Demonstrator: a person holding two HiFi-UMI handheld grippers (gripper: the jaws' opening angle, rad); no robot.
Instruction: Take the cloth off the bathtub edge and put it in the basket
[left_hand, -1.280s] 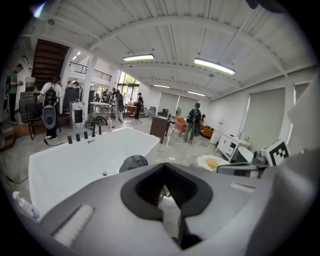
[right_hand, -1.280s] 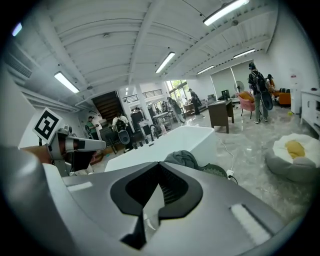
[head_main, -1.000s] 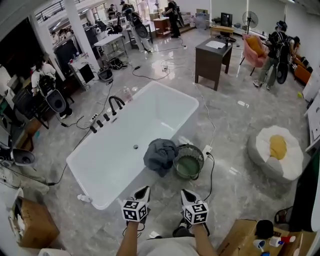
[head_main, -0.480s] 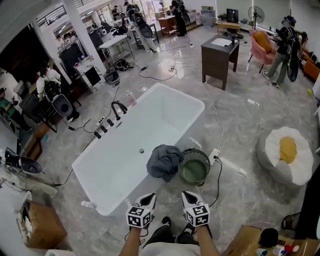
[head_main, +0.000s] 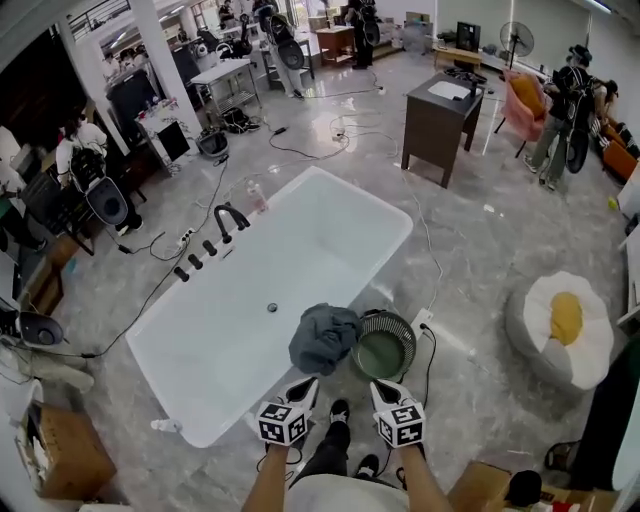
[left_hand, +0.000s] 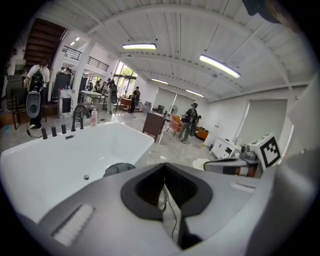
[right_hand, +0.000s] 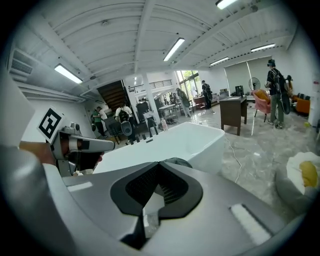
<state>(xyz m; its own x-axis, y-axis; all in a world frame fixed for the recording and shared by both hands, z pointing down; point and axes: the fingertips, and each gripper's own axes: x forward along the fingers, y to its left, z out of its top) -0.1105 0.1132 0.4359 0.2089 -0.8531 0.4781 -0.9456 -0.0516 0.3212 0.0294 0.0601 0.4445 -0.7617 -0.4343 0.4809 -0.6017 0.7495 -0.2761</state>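
The cloth (head_main: 323, 338) is draped over the bathtub (head_main: 200, 345) edge, just beside the basket (head_main: 406, 331), so the carry looks short. The left gripper (head_main: 303, 386) and right gripper (head_main: 381, 389) hover short of it, jaws pressed together and empty.

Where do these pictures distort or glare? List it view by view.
Head view: fisheye curves the room, and the glossy floor mirrors lights. Left gripper view: black vignette, ceiling lights blown out. Right gripper view: same vignette, bathtub bowed.

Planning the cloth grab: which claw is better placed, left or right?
Left, probably. Left claw sits just short of the cloth on the tub edge; right claw lines up with the basket instead. Both are shut.
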